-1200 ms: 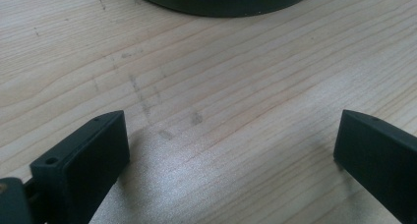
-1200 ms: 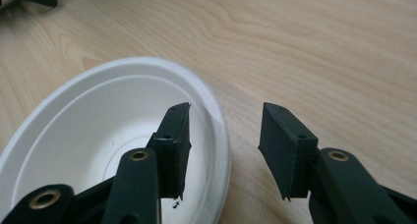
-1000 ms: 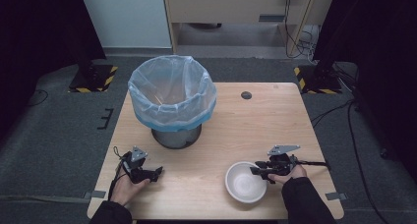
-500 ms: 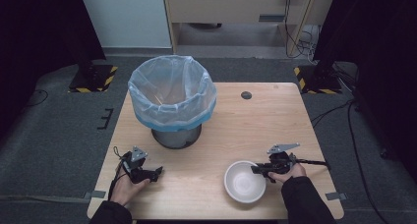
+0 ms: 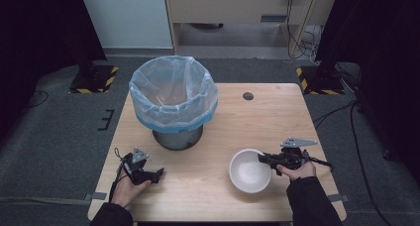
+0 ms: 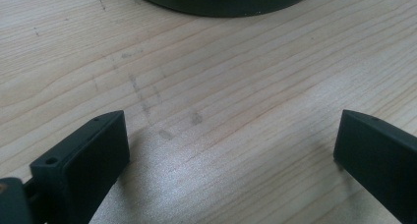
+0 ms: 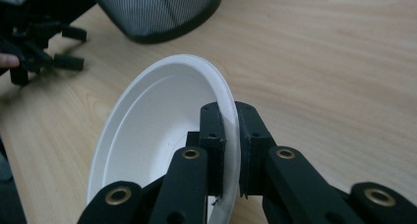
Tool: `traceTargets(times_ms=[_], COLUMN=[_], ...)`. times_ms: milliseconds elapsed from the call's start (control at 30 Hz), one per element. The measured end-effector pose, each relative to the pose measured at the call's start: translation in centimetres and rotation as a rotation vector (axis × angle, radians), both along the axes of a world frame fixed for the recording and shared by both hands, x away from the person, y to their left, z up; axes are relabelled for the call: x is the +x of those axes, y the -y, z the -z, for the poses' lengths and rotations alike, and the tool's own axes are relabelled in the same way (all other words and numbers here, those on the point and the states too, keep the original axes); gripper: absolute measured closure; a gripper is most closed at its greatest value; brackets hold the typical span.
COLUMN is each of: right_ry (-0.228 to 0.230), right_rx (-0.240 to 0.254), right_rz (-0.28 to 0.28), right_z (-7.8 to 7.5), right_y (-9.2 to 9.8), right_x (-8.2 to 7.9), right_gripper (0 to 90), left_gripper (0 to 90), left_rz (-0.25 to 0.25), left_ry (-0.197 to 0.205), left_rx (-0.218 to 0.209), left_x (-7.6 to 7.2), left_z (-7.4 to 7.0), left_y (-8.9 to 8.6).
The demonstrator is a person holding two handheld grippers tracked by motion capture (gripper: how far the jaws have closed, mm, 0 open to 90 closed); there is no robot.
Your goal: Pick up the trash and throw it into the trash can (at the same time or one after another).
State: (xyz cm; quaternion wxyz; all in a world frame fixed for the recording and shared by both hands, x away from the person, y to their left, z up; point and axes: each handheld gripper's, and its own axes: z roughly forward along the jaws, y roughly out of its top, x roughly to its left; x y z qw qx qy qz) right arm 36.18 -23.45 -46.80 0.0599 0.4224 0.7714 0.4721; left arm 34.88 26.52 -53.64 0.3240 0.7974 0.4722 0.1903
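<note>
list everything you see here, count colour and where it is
white round paper bowl: 1, white, near right part of the table, rim pinched in the right tool
black mesh metal bin: 1, black, left of centre on the table
pale blue plastic bin liner: 1, translucent blue, lining the bin and folded over its rim
small dark round disc: 1, dark grey, far right part of the table
light wooden table: 1, pale wood, centre of the floor
left tool: 1, black, near left on the table, jaws open
right tool: 1, black, shut on the bowl's rim
</note>
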Motion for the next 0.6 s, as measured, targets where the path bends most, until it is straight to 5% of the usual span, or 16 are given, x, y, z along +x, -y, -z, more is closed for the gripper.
traceTargets(times_ms=[600], right_ry=[0.205], right_rx=[0.162], right_rz=[0.180], right_z=[-2.3], right_y=[0.9], right_x=[0.3], right_gripper=[83.6], left_gripper=[0.0], left_rz=[0.000], left_ry=[0.000], left_rx=[0.000], left_x=[0.0], left_z=[0.0], left_y=[0.0])
